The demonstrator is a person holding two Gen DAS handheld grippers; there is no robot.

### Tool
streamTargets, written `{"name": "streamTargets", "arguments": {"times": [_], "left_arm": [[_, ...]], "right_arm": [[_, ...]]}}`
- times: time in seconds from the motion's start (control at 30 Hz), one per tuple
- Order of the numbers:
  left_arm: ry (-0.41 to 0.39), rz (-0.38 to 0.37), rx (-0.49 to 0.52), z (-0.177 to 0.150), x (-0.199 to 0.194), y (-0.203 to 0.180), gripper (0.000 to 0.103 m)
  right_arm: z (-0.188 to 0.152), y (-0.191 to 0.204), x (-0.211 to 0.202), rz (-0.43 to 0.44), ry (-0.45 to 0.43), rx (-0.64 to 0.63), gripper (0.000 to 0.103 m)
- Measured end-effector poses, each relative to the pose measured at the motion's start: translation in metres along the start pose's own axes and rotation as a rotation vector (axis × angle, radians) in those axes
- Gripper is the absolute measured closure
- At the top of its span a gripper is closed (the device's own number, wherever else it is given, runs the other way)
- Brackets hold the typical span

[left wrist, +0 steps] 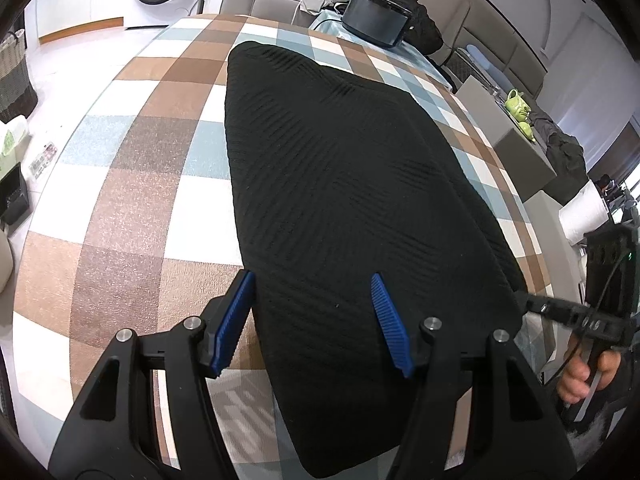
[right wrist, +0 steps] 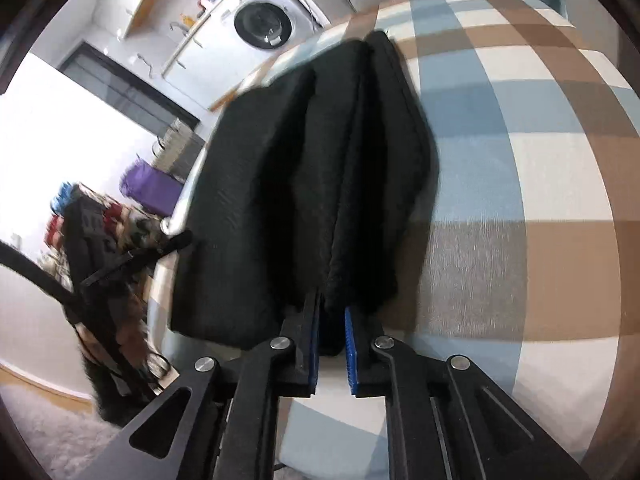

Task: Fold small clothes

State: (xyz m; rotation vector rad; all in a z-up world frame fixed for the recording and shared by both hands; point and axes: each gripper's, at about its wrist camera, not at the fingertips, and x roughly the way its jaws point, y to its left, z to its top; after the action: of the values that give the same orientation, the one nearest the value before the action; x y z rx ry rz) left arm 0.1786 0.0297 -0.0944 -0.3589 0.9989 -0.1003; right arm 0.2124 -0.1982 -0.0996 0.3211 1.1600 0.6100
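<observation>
Checked cloth in brown, blue and white covers the table, a flat, grippy bed that lets fabric lie without sliding. On it lies the black knit, long and already narrowed, spread lengthwise away from me so its near end sits within reach of both tools. From my right wrist the knit shows thick ridges running its length — layers stacked, I judge, from folding the sides in.

My left gripper hangs over the near left part of the knit with its blue pads spread wide, one over the knit's left edge and one over the fabric, holding nothing — poised, I think, to take that corner. My right gripper has its pads nearly together, pinching the near edge of a ridge; that grip keeps the layers from slipping apart. Its tip shows at the knit's near right corner in the left view.

Next, I reckon, both near corners carry toward the far end to halve it.
</observation>
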Motion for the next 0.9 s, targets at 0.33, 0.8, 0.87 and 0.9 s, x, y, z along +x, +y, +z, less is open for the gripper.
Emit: {"name": "streamTargets", "arguments": {"times": [0.33, 0.8, 0.87, 0.9], "left_arm": [[-0.005, 0.015, -0.018, 0.002, 0.002, 0.005, 0.046], [-0.022, 0.027, -0.037, 0.013, 0.003, 0.006, 0.046], [-0.016, 0.030, -0.030, 0.013, 0.004, 0.004, 0.046], [-0.017, 0.030, -0.027, 0.012, 0.005, 0.003, 0.046]], "right_arm": [[0.107, -0.031, 0.053, 0.069, -0.062, 0.092, 0.074], [0.172, -0.014, 0.050, -0.153, -0.281, -0.058, 0.099], [0.174, -0.028, 0.067, -0.213, -0.192, -0.028, 0.097], [0.171, -0.032, 0.071, -0.219, -0.163, -0.009, 0.094]]}}
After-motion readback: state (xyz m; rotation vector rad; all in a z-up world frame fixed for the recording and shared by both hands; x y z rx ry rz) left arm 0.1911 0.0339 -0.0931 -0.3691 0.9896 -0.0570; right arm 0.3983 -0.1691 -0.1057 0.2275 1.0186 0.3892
